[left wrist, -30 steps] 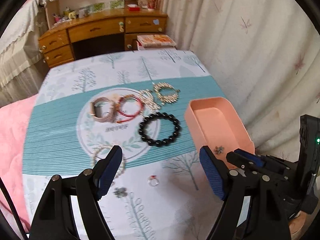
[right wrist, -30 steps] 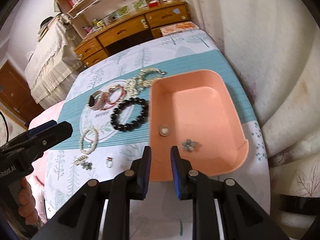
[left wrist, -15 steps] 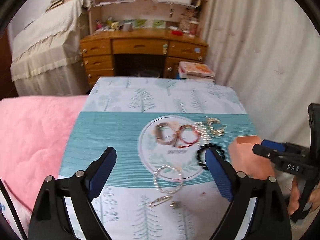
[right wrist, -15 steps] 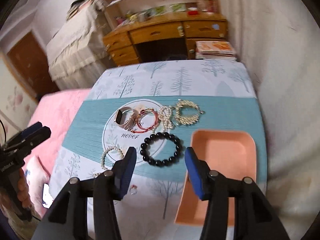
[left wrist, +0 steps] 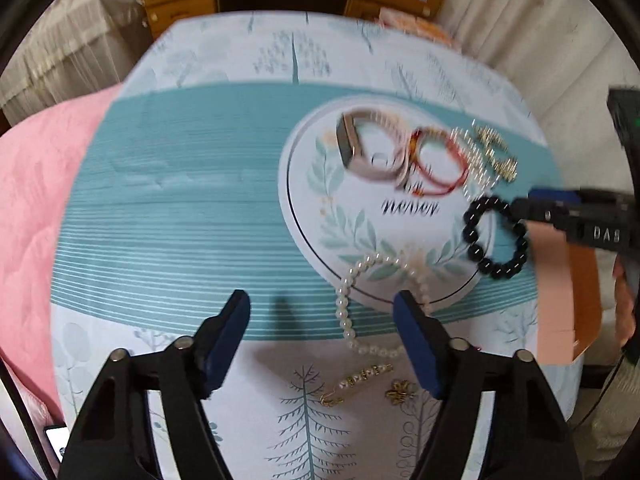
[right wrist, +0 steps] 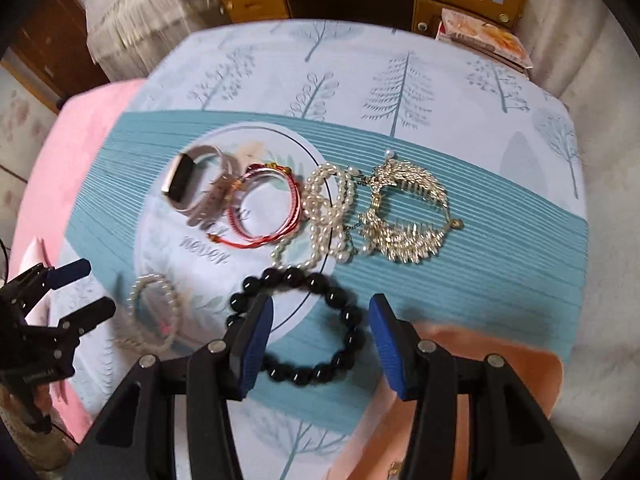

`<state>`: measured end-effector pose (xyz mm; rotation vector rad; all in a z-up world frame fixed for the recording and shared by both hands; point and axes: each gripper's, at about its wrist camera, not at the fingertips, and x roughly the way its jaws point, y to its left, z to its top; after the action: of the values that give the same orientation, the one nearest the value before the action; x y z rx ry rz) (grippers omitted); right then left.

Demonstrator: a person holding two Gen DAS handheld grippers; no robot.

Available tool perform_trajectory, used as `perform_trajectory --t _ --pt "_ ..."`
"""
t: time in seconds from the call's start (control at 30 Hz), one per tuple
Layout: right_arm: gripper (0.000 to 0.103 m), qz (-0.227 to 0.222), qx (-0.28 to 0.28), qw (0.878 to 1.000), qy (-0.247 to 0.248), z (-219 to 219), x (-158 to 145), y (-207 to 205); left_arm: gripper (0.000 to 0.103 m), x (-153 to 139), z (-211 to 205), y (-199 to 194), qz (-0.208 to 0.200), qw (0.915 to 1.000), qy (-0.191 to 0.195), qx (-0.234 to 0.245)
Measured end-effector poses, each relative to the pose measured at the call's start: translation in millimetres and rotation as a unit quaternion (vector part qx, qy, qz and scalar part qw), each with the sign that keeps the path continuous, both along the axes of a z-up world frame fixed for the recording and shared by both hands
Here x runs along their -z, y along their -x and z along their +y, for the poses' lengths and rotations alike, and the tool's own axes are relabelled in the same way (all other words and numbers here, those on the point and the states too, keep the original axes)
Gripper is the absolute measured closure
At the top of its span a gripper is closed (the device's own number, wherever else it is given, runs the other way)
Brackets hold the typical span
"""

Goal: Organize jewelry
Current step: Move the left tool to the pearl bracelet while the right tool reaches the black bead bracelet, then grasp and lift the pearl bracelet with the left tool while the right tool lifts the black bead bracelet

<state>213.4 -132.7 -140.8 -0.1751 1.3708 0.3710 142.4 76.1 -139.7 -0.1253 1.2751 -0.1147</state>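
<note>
Pink tray (right wrist: 500,356) blurred, partly behind hand-held gripper (right wrist: 320,344)

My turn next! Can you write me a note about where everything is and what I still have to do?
Left tool: empty, jaws closing, above the pearl bracelet.
Right tool: open, empty, over the black bead bracelet.
Still on the tablecloth: watch, red bangles, pearl strand, gold hair comb, hair clip, small flower piece.
The pink tray sits beside the right tool; its contents are mostly hidden.
Left to do: move each piece into the tray, probably the black bracelet first.
</note>
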Motion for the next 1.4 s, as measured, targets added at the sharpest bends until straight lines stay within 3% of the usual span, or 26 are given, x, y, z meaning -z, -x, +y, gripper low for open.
perform_trajectory --t 0.07,0.2,0.27,0.4,0.43,0.53,0.73,0.97,1.17,1.4 --pt "0.056 0.011 -0.012 1.000 0.014 5.9 8.2 -4.0 0.042 7.4 -3.5 -2.8 0.014 0.9999 -0.001 0.006" --pt "0.067 0.027 -0.036 0.998 0.039 12.8 21.3 -8.1 0.044 16.6 -10.6 -6.4 0.034 0.9992 -0.005 0.023" --pt "0.069 0.026 -0.045 0.998 0.040 14.3 20.7 -8.3 0.052 20.9 -13.1 -8.1 0.047 0.9985 -0.001 0.028" --pt "0.080 0.020 -0.047 0.997 0.051 13.3 19.8 -9.1 0.057 21.5 -18.1 -10.6 0.045 0.9984 -0.009 0.034" --pt "0.080 0.020 -0.044 0.998 0.047 12.0 19.5 -8.7 0.062 21.5 -19.4 -12.6 0.044 0.9984 -0.013 0.034" --pt "0.089 0.014 -0.043 0.998 0.040 10.8 18.9 -3.9 0.096 22.0 -25.8 -15.8 0.035 0.9979 -0.041 0.035" --pt "0.088 -0.015 -0.025 1.000 0.008 10.2 3.7 18.3 0.098 19.3 -17.4 -13.3 0.021 0.9997 -0.011 0.010" --pt "0.088 -0.080 -0.011 0.994 -0.068 4.4 -58.2 47.6 0.098 -21.9 -11.8 2.7 -0.029 0.9992 0.026 0.004" --pt "0.088 -0.130 0.006 0.984 -0.121 -13.7 -101.2 70.2 0.098 -71.9 -38.6 15.5 -0.078 0.9950 0.053 0.032" --pt "0.088 -0.182 0.052 0.967 -0.168 -52.8 -136.1 95.3 0.098 -118.6 -96.2 27.2 -0.133 0.9843 0.069 0.094"
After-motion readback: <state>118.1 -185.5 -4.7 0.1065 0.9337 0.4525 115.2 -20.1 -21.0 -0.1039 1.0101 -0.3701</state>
